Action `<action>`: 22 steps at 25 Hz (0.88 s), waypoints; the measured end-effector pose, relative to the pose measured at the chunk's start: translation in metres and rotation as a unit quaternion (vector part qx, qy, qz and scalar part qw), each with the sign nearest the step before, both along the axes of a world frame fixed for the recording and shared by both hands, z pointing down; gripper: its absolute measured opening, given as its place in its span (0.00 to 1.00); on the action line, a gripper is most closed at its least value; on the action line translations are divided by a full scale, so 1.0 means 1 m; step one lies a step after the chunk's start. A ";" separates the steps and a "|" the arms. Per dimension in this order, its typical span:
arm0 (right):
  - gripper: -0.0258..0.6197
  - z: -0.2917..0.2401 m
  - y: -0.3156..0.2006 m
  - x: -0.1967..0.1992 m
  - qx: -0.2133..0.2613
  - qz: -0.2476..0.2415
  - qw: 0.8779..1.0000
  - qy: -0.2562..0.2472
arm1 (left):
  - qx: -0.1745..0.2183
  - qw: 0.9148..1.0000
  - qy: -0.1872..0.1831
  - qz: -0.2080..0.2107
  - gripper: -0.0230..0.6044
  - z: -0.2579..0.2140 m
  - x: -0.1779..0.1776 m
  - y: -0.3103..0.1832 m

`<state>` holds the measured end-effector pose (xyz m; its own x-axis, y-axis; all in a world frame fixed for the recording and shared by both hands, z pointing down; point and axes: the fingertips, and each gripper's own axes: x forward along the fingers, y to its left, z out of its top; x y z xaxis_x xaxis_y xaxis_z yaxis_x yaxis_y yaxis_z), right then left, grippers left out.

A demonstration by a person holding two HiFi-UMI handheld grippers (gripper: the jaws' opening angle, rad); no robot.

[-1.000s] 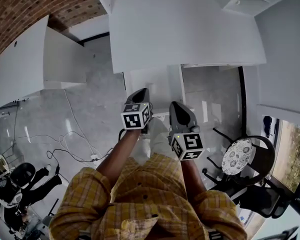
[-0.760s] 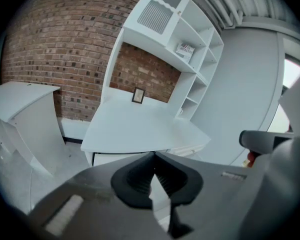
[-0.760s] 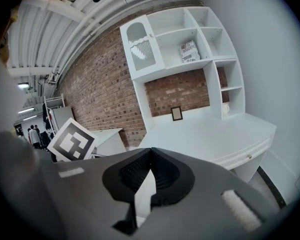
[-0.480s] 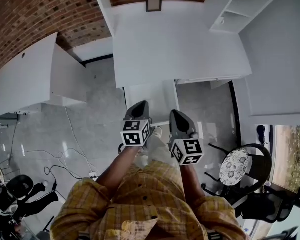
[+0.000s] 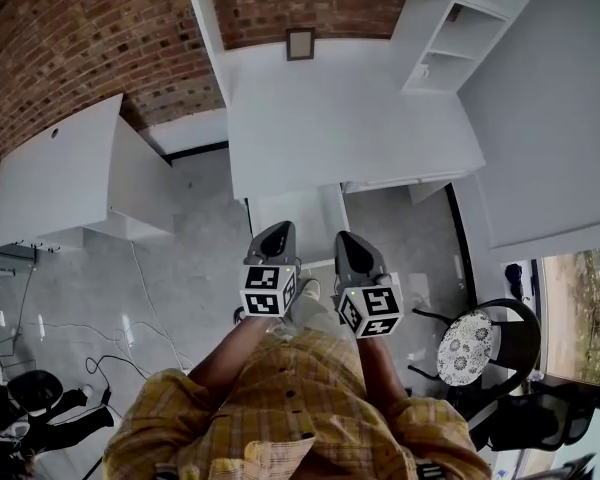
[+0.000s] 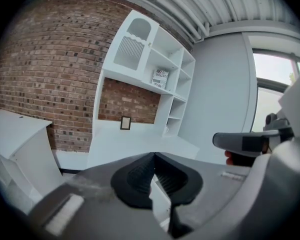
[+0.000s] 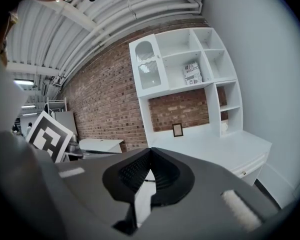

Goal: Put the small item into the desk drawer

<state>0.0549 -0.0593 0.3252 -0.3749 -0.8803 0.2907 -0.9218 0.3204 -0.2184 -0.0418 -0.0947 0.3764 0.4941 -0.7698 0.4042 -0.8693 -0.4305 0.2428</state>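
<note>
Left gripper (image 6: 153, 156) jaws were shut, nothing between. Right gripper (image 7: 150, 151) same: pads together, empty. White desk (image 5: 350, 118) sat ahead of both. Drawer (image 7: 247, 170) closed, ahead-right of right gripper. Small frame (image 5: 300, 43) stood at desk's far edge. Couldn't tell which small item was meant.

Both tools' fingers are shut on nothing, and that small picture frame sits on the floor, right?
No: the picture frame stands on the white desk, against the brick, as the head view shows. The left gripper and right gripper are indeed shut, empty.

Left gripper (image 5: 277, 234) beside right gripper (image 5: 349, 244), both seemingly closed
</note>
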 end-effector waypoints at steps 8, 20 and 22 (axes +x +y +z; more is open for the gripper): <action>0.04 -0.028 0.008 -0.002 0.031 -0.002 1.000 0.004 | 0.034 0.999 0.010 0.008 0.04 -0.032 0.002 0.014; 0.04 -0.051 0.010 0.006 0.057 0.013 0.998 -0.003 | 0.078 0.996 0.006 0.031 0.04 -0.064 0.002 0.028; 0.04 -0.052 0.014 0.008 0.061 0.015 0.998 -0.002 | 0.086 0.996 0.005 0.032 0.04 -0.068 0.002 0.033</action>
